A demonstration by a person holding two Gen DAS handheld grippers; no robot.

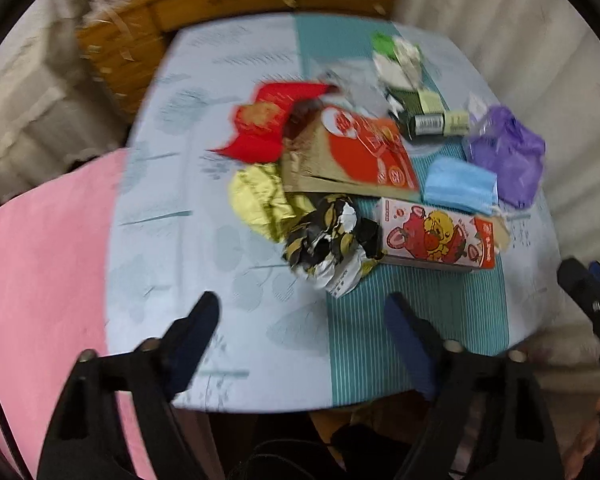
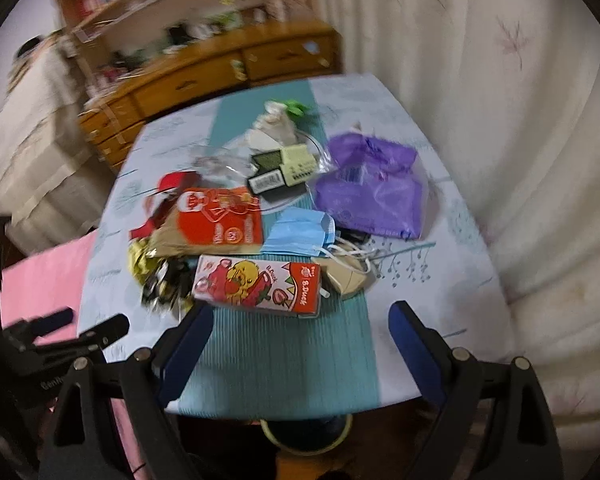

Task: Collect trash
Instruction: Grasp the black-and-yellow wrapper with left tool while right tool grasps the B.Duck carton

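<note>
Duck carton point(image 2: 258, 288) nearest, mask point(image 2: 300, 232) behind, touching.

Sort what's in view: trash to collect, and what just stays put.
Trash to collect:
duck carton
orange box
blue face mask
purple bag
gold wrapper
black crumpled wrapper
red packet

Just there:
tablecloth
wooden cabinet
curtain
pink mat

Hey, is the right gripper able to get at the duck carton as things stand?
Probably yes. The right gripper is open and empty, and the duck carton lies at the pile's near edge, right ahead of its fingers with only bare tablecloth between.
</note>
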